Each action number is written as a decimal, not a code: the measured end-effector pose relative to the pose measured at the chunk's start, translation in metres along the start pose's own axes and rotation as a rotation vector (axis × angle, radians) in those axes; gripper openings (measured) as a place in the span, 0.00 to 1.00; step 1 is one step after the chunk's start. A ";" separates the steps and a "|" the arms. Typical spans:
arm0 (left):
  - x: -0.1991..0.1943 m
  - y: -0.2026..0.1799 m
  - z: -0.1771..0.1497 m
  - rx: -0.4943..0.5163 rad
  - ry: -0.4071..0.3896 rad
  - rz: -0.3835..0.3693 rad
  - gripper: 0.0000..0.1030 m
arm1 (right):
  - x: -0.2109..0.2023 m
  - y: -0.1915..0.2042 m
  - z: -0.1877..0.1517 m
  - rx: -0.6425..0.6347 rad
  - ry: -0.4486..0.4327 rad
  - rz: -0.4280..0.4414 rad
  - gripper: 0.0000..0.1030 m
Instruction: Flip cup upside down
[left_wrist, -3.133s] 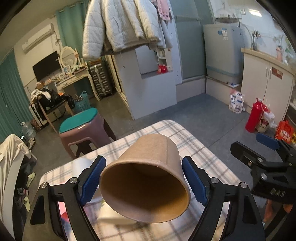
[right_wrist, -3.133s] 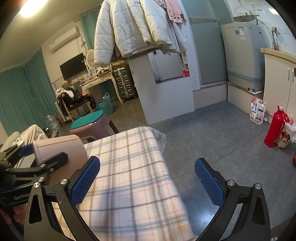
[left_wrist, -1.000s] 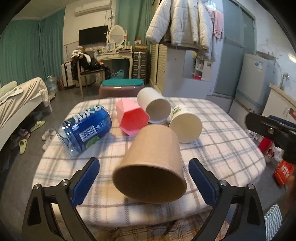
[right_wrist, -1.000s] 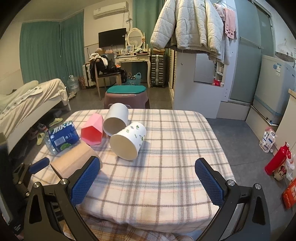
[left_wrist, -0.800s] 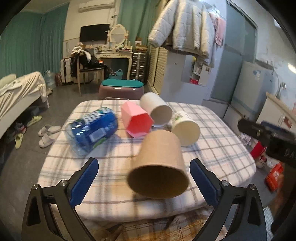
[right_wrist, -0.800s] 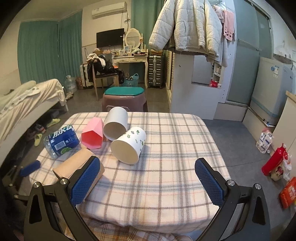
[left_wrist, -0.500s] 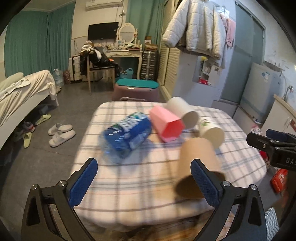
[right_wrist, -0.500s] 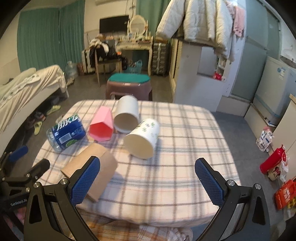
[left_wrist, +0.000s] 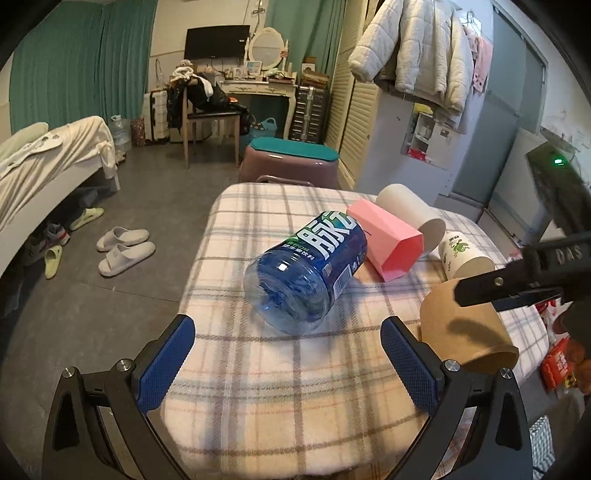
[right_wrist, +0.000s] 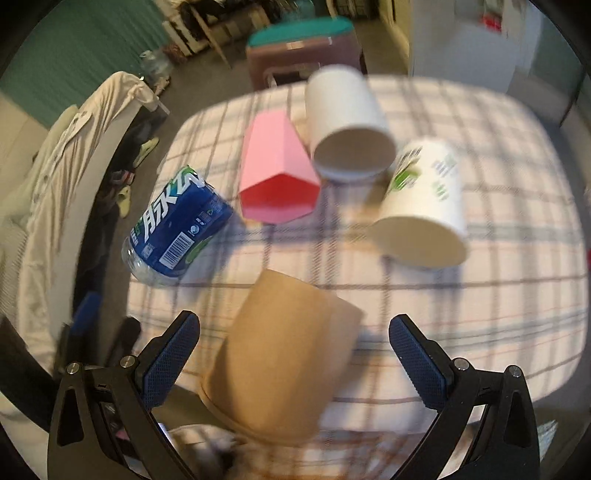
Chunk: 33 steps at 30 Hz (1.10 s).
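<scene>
A brown paper cup (left_wrist: 465, 325) lies on its side near the front edge of the plaid-covered table (left_wrist: 280, 376), mouth toward me. In the right wrist view the brown cup (right_wrist: 284, 354) lies between my open right gripper's (right_wrist: 295, 354) fingers, not squeezed. My left gripper (left_wrist: 288, 362) is open and empty over the table's front, left of the cup. The right gripper's body (left_wrist: 524, 269) hangs over the cup in the left wrist view.
A blue water bottle (left_wrist: 310, 269), a pink hexagonal cup (left_wrist: 388, 240), a white cup (left_wrist: 410, 214) and a printed white cup (left_wrist: 461, 254) lie on their sides on the table. A teal-topped stool (left_wrist: 291, 162) stands behind it. Slippers (left_wrist: 125, 247) lie on the floor at left.
My left gripper let go of the brown cup, left it lying on the table and swung left. My right gripper came down and forward over the cup.
</scene>
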<state>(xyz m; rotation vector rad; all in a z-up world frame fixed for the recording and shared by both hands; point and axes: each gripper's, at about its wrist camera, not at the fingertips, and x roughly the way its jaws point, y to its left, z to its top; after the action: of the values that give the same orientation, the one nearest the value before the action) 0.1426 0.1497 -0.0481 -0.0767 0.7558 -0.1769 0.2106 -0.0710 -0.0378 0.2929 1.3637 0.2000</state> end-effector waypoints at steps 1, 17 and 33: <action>0.002 0.002 0.001 -0.003 0.001 -0.005 1.00 | 0.004 -0.001 0.002 0.012 0.013 0.003 1.00; 0.017 0.013 -0.001 -0.047 0.031 -0.024 1.00 | 0.023 -0.006 0.007 0.062 0.046 0.048 0.80; 0.003 -0.004 -0.005 -0.059 0.031 0.031 1.00 | -0.057 0.053 -0.051 -0.423 -0.527 -0.217 0.79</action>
<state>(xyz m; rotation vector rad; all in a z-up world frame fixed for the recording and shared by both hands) 0.1404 0.1448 -0.0534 -0.1182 0.7932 -0.1269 0.1511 -0.0336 0.0238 -0.1526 0.7956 0.2067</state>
